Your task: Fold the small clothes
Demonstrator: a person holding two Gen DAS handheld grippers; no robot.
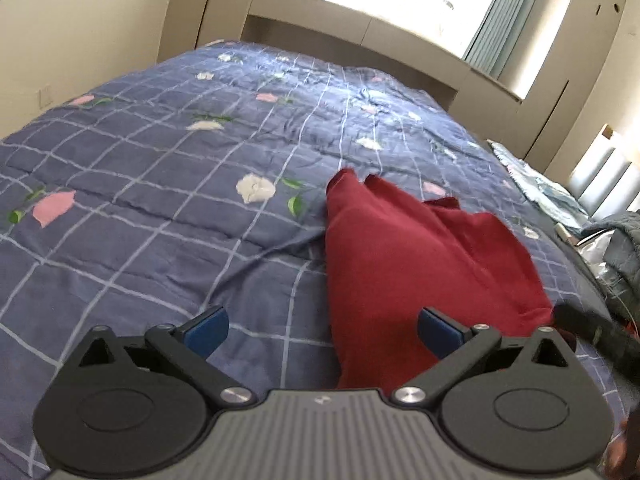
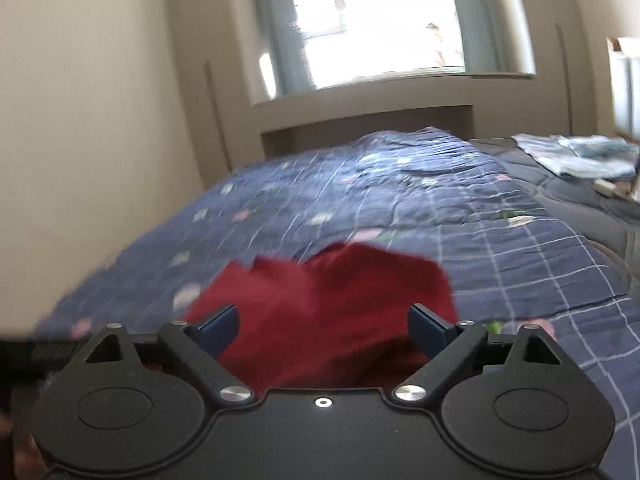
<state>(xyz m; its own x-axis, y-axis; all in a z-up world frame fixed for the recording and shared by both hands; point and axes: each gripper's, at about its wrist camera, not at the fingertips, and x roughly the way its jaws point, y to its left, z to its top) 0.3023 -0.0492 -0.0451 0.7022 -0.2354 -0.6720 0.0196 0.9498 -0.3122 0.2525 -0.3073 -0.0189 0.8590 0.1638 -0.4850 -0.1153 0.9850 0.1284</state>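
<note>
A dark red garment (image 1: 420, 256) lies bunched on the blue checked quilt (image 1: 160, 200), in the right half of the left wrist view. My left gripper (image 1: 323, 330) hovers over the garment's near left edge, jaws wide open, with nothing pressed between the blue pads (image 1: 208, 330). In the blurred right wrist view the same red garment (image 2: 328, 312) lies straight ahead on the quilt (image 2: 400, 200). My right gripper (image 2: 324, 330) is open above its near edge, and the cloth shows between the fingers without being pinched.
The bed fills most of both views, with a beige wall on the left and a window with curtains (image 1: 496, 20) beyond the headboard. Light blue folded cloth (image 2: 580, 152) lies at the far right. A dark jacket (image 1: 624, 252) sits off the bed's right edge.
</note>
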